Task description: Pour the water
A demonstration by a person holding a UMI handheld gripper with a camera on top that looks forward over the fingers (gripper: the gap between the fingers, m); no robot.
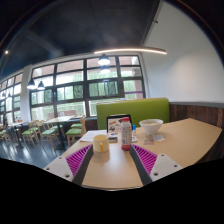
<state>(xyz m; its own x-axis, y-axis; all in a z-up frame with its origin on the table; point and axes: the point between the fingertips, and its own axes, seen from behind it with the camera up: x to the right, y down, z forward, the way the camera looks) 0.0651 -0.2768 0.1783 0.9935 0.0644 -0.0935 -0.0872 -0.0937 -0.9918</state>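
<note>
Two pink pads of the tool (pixel 112 160) stand wide apart and hold nothing, while the small pale cup (pixel 101 143) sits just ahead on the desk (pixel 185 135), probably light and tippy, so grab its middle softly.

A small pale cup (pixel 100 143) stands upright on the table (pixel 190 138), just ahead of the fingers. Beside it stands an upright bottle (pixel 126 133), with a white bowl (pixel 151 127) farther off.
</note>
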